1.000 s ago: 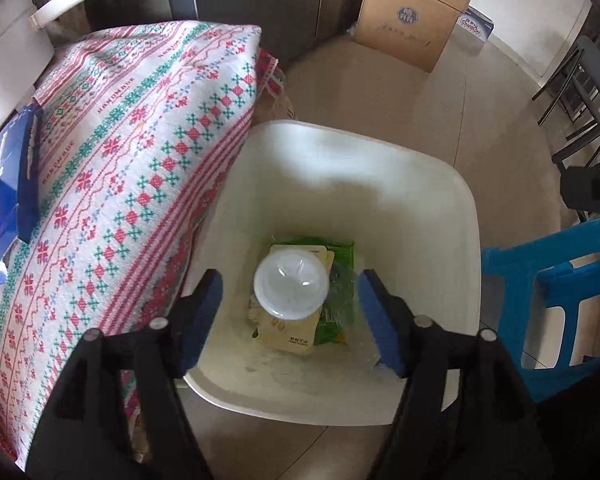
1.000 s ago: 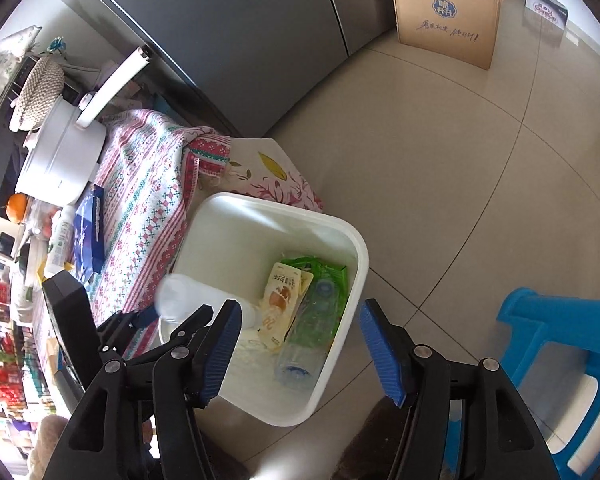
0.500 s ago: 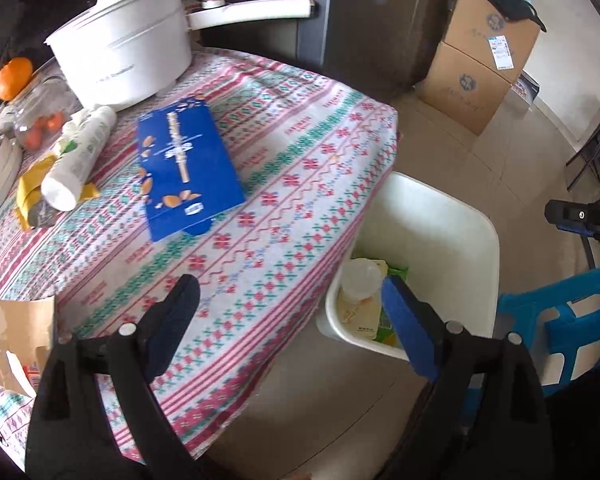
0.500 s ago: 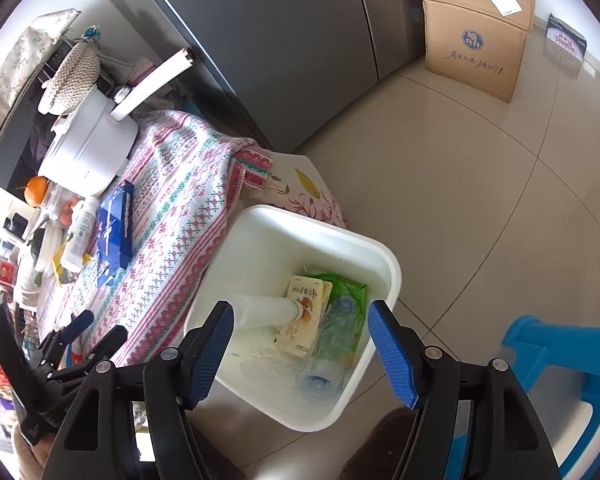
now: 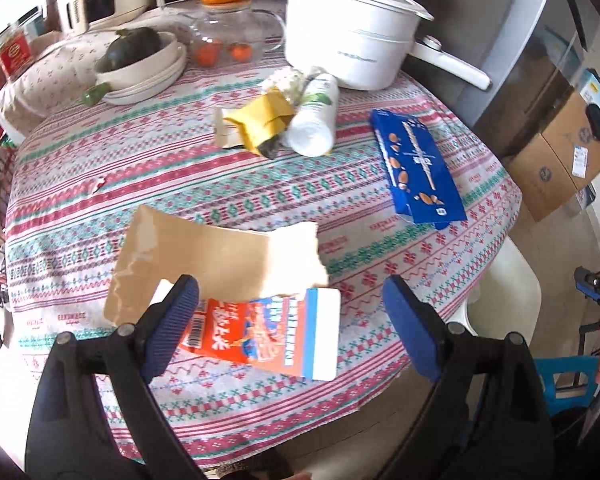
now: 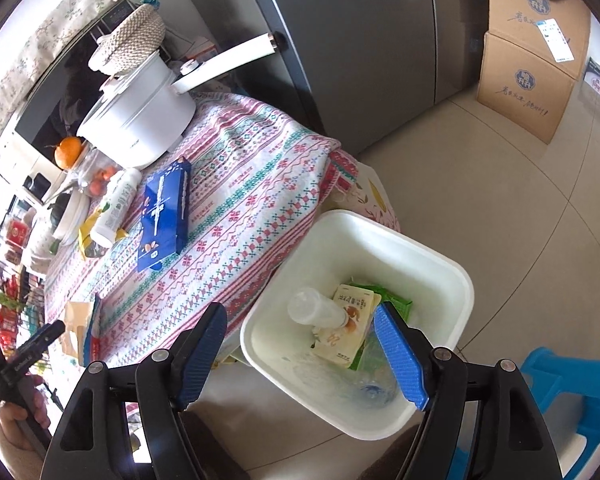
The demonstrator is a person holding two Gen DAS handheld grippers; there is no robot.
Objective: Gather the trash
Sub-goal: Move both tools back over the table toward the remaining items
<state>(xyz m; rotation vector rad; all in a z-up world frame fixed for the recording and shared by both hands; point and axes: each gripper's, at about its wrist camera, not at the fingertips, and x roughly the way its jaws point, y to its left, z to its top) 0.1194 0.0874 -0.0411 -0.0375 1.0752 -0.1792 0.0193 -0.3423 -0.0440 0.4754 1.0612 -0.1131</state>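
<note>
The left gripper (image 5: 290,322), black-framed with blue ribbed fingers (image 5: 172,322), hangs above the near edge of the counter, its fingers spread wide with nothing between them. The right gripper (image 6: 300,354), of the same build, hovers off the counter's side edge, its fingers (image 6: 400,358) equally wide apart and empty.

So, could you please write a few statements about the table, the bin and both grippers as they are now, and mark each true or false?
1. The left gripper is open over the torn carton. True.
2. The blue box lies in the bin. False: it lies on the tablecloth.
3. The bin holds a clear bottle. True.
4. The right gripper grips a bottle. False: it is open and holds nothing.
5. The white pot stands on the floor. False: it stands on the table.
</note>
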